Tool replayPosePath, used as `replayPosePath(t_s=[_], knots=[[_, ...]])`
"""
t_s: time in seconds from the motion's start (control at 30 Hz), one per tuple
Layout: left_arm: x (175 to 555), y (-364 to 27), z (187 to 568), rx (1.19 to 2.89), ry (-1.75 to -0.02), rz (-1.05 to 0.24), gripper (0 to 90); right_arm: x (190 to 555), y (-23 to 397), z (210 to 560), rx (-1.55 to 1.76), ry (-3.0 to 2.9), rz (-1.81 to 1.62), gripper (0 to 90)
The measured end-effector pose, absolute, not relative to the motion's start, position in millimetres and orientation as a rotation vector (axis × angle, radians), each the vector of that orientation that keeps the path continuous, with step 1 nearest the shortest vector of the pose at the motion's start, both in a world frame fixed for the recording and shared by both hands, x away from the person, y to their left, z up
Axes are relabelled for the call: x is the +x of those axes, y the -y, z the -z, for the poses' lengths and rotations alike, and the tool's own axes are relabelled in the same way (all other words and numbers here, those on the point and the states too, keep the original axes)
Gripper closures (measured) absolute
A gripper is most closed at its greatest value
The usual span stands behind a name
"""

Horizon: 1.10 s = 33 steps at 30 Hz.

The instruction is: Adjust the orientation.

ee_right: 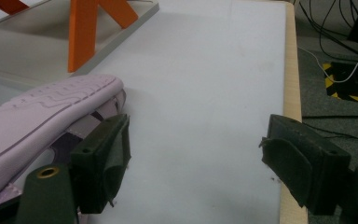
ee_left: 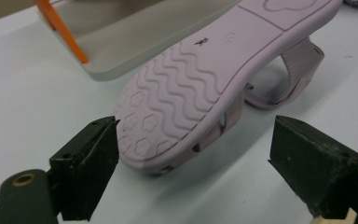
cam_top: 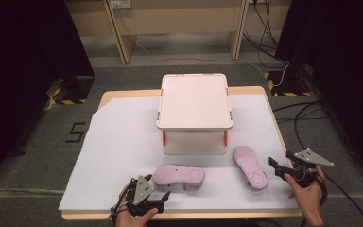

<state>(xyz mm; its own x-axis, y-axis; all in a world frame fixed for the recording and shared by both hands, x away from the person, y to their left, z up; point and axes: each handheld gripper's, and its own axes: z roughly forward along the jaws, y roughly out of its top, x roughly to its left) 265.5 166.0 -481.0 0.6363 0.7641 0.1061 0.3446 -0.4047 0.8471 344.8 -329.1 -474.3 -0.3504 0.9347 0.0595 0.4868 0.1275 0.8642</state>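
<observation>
Two lilac sandals lie sole-up on the white sheet. The nearer sandal [cam_top: 178, 177] [ee_left: 205, 88] lies in front of my left gripper [cam_top: 163, 197] [ee_left: 193, 154], whose open jaws frame its toe end without touching it. The other sandal [cam_top: 250, 167] [ee_right: 37, 126] rests to the right, below the rack. My right gripper [cam_top: 273, 166] [ee_right: 193, 158] stands open at the table's right edge, its left jaw beside that sandal's side. A white two-shelf rack [cam_top: 194, 101] with orange posts stands mid-table.
The wooden table [cam_top: 105, 98] is covered by a white sheet [cam_top: 118, 142]. Cables [cam_top: 307, 118] trail over the grey carpet at the right. Yellow-black tape marks [cam_top: 283, 90] the floor beyond the table. Dark curtains flank both sides.
</observation>
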Motion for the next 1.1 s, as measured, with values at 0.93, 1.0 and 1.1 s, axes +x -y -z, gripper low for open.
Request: replayPosePath(t_s=[0.93, 1.0, 1.1], knots=[[347, -125, 466, 1.983, -0.834, -0.874, 41.4, 346, 328, 476, 1.362, -1.931, -1.147, 23.9], [353, -122, 469, 1.988, -0.854, -0.899, 37.5, 346, 328, 476, 1.361, -1.927, -1.154, 23.9], [357, -118, 471, 1.986, -0.886, -0.913, 32.8, 347, 329, 476, 1.360, -1.930, -1.151, 23.9]])
